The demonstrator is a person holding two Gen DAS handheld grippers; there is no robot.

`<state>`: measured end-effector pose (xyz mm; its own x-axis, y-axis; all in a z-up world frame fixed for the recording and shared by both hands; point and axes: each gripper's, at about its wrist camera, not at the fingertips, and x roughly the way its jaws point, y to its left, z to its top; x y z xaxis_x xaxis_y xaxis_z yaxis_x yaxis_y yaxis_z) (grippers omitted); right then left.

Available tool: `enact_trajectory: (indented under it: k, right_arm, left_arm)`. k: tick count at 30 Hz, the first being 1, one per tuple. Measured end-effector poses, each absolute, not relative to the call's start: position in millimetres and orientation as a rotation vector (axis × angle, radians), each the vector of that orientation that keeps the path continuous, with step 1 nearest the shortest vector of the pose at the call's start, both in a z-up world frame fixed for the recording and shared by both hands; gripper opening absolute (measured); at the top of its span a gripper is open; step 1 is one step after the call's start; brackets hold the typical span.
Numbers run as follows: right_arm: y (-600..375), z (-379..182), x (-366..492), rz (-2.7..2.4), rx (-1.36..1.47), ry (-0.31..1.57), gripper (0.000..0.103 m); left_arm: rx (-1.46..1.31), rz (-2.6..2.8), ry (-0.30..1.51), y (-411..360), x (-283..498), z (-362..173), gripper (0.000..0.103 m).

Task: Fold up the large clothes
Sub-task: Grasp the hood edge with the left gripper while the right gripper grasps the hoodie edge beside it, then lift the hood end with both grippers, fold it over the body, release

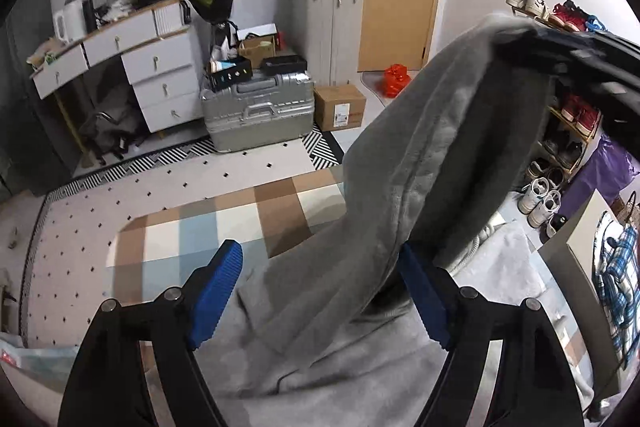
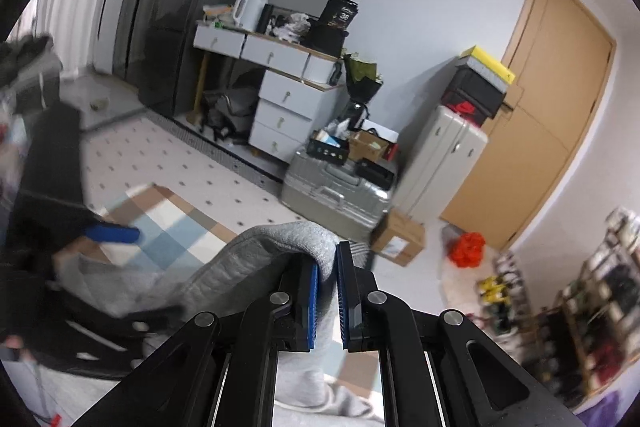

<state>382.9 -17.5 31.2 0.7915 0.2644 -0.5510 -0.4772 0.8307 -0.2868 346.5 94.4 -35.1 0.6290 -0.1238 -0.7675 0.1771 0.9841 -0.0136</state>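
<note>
Folding step: one end of the grey sweatshirt (image 1: 404, 187) is lifted up; the rest lies on the checked mat (image 1: 240, 215).
Right gripper (image 2: 328, 267): pinching the raised cloth edge tight.
Left gripper (image 1: 320, 283): spread wide, gripping nothing, with cloth lying between its blue pads (image 1: 218, 291).
What could go wrong: the pinch is thin, so a hard tug may pull the cloth free.
Other worry: the loose part could bunch up and fold crooked.

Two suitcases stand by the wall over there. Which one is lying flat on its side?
The silver ribbed suitcase lies flat on the floor, with small boxes piled on top. The pale cream suitcase behind it stands upright beside the door, shoe boxes stacked on it.
</note>
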Motion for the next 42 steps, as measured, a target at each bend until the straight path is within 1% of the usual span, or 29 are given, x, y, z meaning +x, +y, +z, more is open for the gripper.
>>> enact_trajectory:
  k: [3,4,5,6,9,14,15,17,21,25,31,32,34,37,38,41,42]
  right_arm:
    - [-23.4,30.1,383.9,0.434,-0.409,0.514,0.008]
    - [-23.9,29.7,383.7,0.436,-0.412,0.510,0.008]
    - [-24.9,29.0,383.3,0.436,-0.412,0.504,0.008]
    - [-25.6,28.5,383.3,0.439,-0.413,0.502,0.008]
    - [-25.8,25.0,383.5,0.433,-0.434,0.495,0.008]
    - [-28.7,31.2,386.4,0.392,-0.441,0.469,0.008]
    - [-28.2,33.7,383.6,0.394,-0.445,0.459,0.008]
    - [-25.7,39.5,371.0,0.415,-0.459,0.432,0.008]
    - [-35.7,46.9,335.3,0.460,-0.443,0.399,0.008]
    - [-53.7,37.3,287.5,0.495,-0.417,0.386,0.008]
    - [-81.6,-2.8,199.4,0.491,-0.330,0.434,0.008]
    - [-85.5,-16.1,181.0,0.503,-0.321,0.466,0.008]
    - [-87.8,-36.8,160.0,0.500,-0.335,0.507,0.008]
    - [-84.3,-83.1,131.8,0.515,-0.398,0.604,0.008]
    - [-80.2,-105.9,124.6,0.521,-0.437,0.673,0.008]
    - [-69.6,-149.7,110.0,0.523,-0.565,0.747,0.009]
    - [-66.3,-160.3,105.5,0.527,-0.606,0.755,0.009]
  left_arm:
    - [0.042,-0.220,0.873,90.4,358.2,-40.5,0.076]
    - [0.041,-0.227,0.871,90.1,364.1,-43.3,0.062]
    - [0.046,-0.233,0.874,88.9,366.3,-43.2,0.043]
    - [0.048,-0.242,0.889,87.0,370.1,-43.0,0.003]
    - [-0.004,-0.207,0.896,91.6,375.5,-34.0,0.003]
    - [-0.126,-0.039,0.740,114.6,367.6,20.5,0.003]
    - [-0.150,-0.011,0.693,119.0,358.3,35.7,0.003]
    - [-0.161,0.014,0.656,121.2,337.9,57.5,0.003]
    - [-0.182,-0.012,0.660,125.4,284.2,71.8,0.003]
    - [-0.154,-0.070,0.696,116.6,225.0,62.6,0.003]
    - [-0.101,-0.135,0.756,91.6,166.1,35.0,0.004]
    - [-0.092,-0.137,0.769,87.3,148.7,22.4,0.005]
    - [-0.085,-0.149,0.821,84.4,137.8,1.3,0.006]
    - [-0.111,-0.164,0.928,87.5,136.3,-34.6,0.006]
    - [-0.125,-0.166,0.979,86.9,134.6,-50.7,0.006]
    - [-0.114,-0.157,1.091,83.1,134.9,-93.6,0.006]
    - [-0.111,-0.159,1.100,82.3,134.5,-98.6,0.006]
